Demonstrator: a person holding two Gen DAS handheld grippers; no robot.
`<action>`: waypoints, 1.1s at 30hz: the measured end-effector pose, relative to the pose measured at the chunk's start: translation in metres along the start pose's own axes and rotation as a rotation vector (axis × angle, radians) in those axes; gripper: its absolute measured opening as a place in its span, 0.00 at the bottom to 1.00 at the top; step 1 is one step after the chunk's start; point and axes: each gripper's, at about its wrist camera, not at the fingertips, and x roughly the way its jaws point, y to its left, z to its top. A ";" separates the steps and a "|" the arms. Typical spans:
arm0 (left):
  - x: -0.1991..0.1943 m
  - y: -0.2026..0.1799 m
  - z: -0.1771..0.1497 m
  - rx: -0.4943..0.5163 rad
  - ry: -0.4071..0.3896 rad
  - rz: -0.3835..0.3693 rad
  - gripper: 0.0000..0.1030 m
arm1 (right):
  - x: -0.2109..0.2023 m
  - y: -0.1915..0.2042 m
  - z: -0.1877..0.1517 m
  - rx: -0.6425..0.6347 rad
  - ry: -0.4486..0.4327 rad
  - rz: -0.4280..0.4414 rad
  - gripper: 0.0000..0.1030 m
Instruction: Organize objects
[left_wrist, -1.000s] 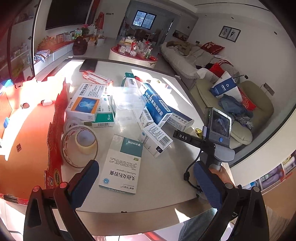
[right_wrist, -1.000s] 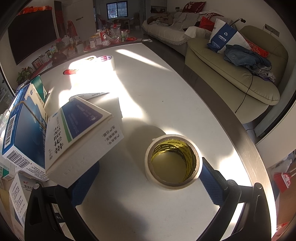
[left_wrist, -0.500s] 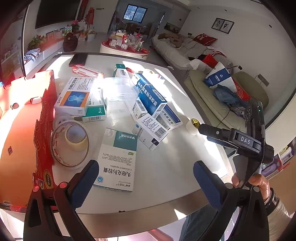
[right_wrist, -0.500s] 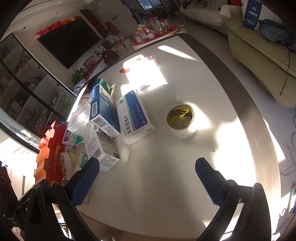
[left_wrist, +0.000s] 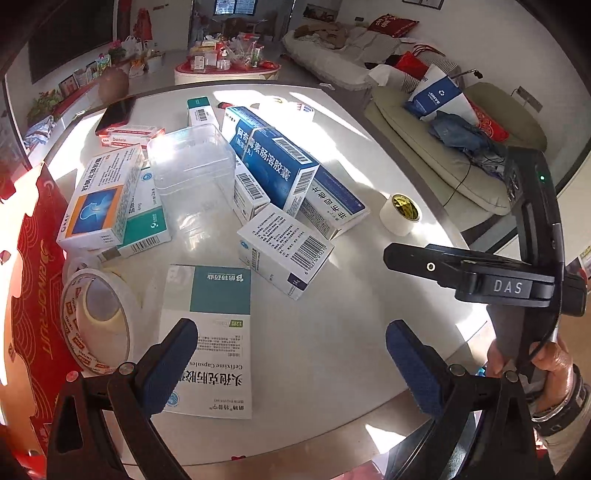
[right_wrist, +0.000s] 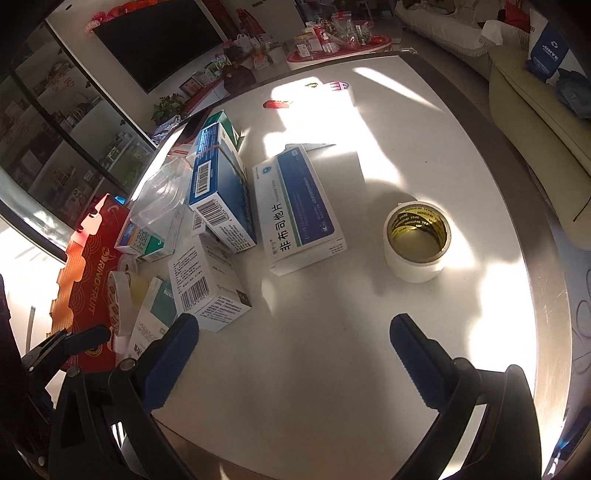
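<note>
Left wrist view: the left gripper (left_wrist: 291, 354) has moved nearer the medicine boxes (left_wrist: 273, 173); its fingers spread wide, holding nothing, above the white box (left_wrist: 210, 332). Right wrist view: the right gripper (right_wrist: 295, 347) has pulled back from the tape roll (right_wrist: 417, 242), wide apart, empty, over the table (right_wrist: 332, 369).

Sunlit living room around a white round table.

I see hard sun patches across the table (right_wrist: 369, 332) with its dark rim. Beyond it a pale green sofa (left_wrist: 443, 147) piled with clothes and a blue bag (left_wrist: 436, 96), then a white couch (left_wrist: 332, 48) with a red cushion (left_wrist: 391, 24). A dark TV (right_wrist: 159, 40) hangs on the white wall; a window (left_wrist: 236, 6) shows far back.
</note>
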 end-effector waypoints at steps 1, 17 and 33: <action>0.002 0.005 0.001 -0.021 0.011 -0.005 1.00 | -0.002 -0.005 -0.001 0.021 0.004 0.011 1.00; -0.033 0.060 -0.021 -0.221 -0.180 -0.592 1.00 | -0.001 0.011 -0.009 0.098 -0.062 0.254 1.00; -0.101 -0.013 -0.009 0.006 -0.397 -0.673 1.00 | -0.034 -0.004 -0.045 0.447 -0.276 0.131 1.00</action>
